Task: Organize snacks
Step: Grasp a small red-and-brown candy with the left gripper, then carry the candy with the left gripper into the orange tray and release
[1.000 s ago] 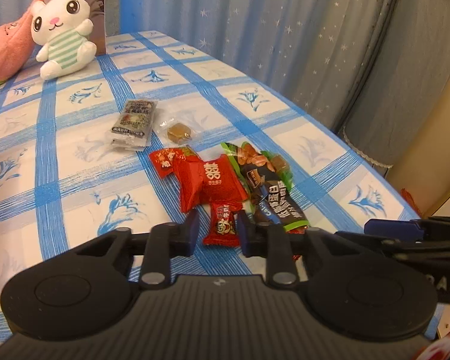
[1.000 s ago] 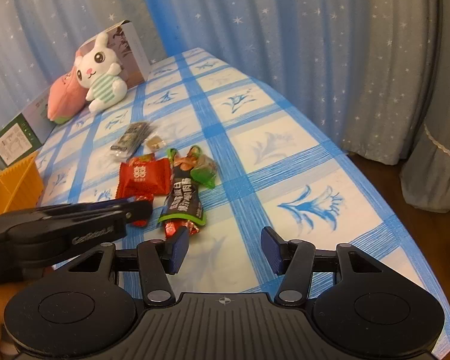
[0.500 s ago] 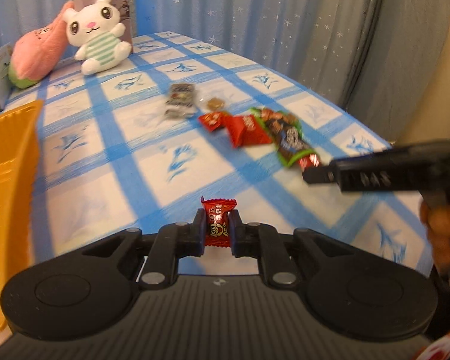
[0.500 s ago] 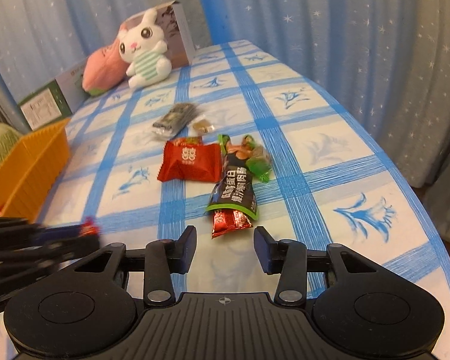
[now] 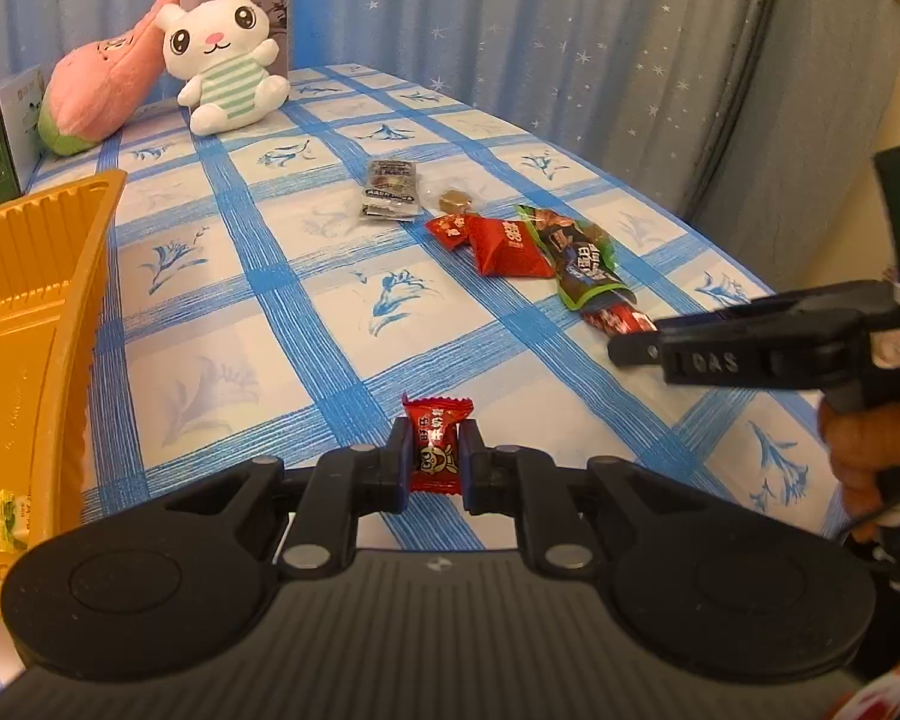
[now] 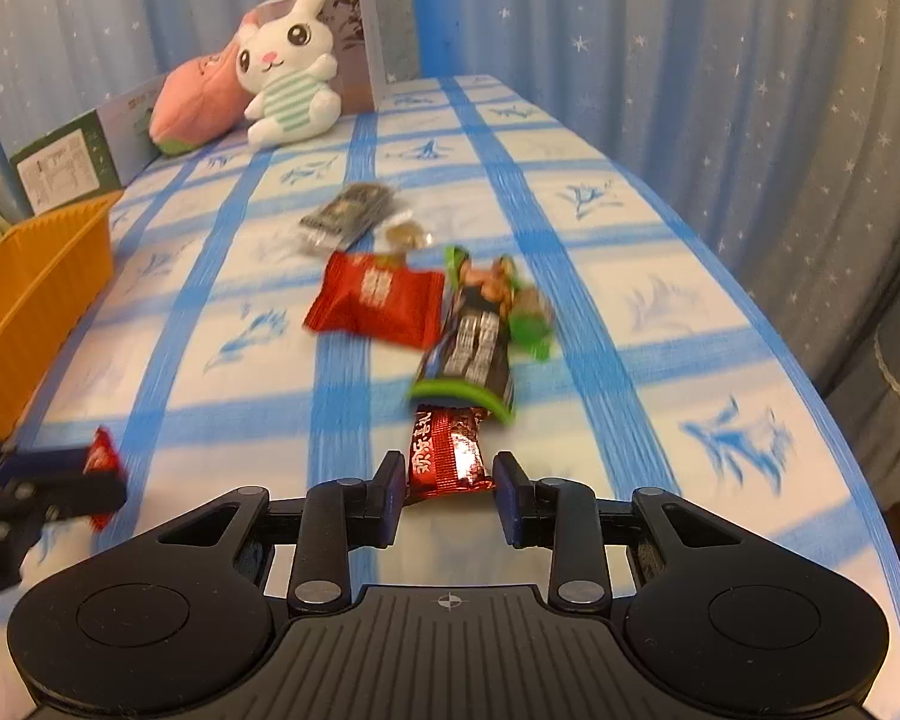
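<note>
My left gripper [image 5: 433, 461] is shut on a small red candy [image 5: 437, 443] and holds it above the table, right of the orange basket [image 5: 60, 324]. My right gripper [image 6: 448, 483] is open, its fingers either side of a red foil snack bar [image 6: 447, 450] lying on the tablecloth. Behind the bar lie a dark green-edged packet [image 6: 474, 348], a red packet [image 6: 378, 300], a clear-wrapped candy [image 6: 407, 234] and a dark sachet [image 6: 348, 213]. The left gripper with its candy also shows in the right wrist view [image 6: 99, 459].
A white bunny toy [image 5: 222, 60], a pink plush [image 5: 99, 99] and boxes stand at the table's far end. The orange basket also shows in the right wrist view [image 6: 30, 288], with a small yellow-green candy [image 5: 12, 519] inside. Curtains hang past the right table edge.
My left gripper closed on the red candy, lifted it and carried it left toward the basket. My right gripper moved forward until its open fingers flank the red foil bar.
</note>
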`<state>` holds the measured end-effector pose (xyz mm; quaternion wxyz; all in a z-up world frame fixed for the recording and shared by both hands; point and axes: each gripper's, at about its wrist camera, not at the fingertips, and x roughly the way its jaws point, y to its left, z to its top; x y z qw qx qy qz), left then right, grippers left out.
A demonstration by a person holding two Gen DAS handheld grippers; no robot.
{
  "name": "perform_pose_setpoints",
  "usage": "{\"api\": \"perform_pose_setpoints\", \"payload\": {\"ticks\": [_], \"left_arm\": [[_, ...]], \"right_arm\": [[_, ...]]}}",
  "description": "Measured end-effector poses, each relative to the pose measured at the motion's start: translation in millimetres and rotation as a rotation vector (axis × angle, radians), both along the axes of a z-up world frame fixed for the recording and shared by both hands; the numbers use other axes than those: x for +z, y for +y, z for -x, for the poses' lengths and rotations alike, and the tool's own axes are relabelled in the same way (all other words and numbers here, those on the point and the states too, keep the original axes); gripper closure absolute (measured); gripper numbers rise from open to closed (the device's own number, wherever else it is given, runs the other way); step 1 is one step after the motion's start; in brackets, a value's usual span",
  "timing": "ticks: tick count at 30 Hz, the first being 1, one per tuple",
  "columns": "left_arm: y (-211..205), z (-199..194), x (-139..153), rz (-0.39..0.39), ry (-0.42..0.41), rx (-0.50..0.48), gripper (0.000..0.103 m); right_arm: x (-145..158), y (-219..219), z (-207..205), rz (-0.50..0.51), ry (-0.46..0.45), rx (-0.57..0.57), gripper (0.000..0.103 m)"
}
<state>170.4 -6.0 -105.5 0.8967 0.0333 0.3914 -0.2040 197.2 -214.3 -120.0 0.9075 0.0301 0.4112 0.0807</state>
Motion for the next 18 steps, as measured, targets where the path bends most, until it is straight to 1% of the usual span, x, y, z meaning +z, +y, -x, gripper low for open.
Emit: {"api": "perform_pose_setpoints", "payload": {"ticks": [4,6,7,8,10,14,18], "left_arm": [[0.7,9.6,0.8,-0.01,0.005,-0.002,0.09],[2.3,14.5,-0.2,-0.007,0.016,0.005,0.09],[3.6,16.8,-1.1,-0.003,0.021,0.009,0.09],[5.0,18.6,-2.3,-0.001,0.025,0.015,0.09],[7.2,20.9,-4.5,0.0,0.031,0.027,0.09],[10.2,18.8,-8.4,0.001,0.031,0.045,0.09],[11.7,17.0,-12.1,0.004,0.038,0.057,0.09]], "right_arm": [[2.5,2.4,26.3,-0.05,0.034,0.048,0.071],[2.3,7.1,38.6,-0.019,0.016,0.081,0.071],[1.9,9.6,42.3,-0.001,0.009,0.089,0.068],[1.7,11.3,43.9,0.009,0.001,0.092,0.061],[1.9,13.8,43.8,0.016,-0.025,0.084,0.055],[4.7,18.3,38.6,0.017,-0.076,0.08,0.055],[-2.2,24.9,28.2,0.034,-0.055,0.093,0.055]]}}
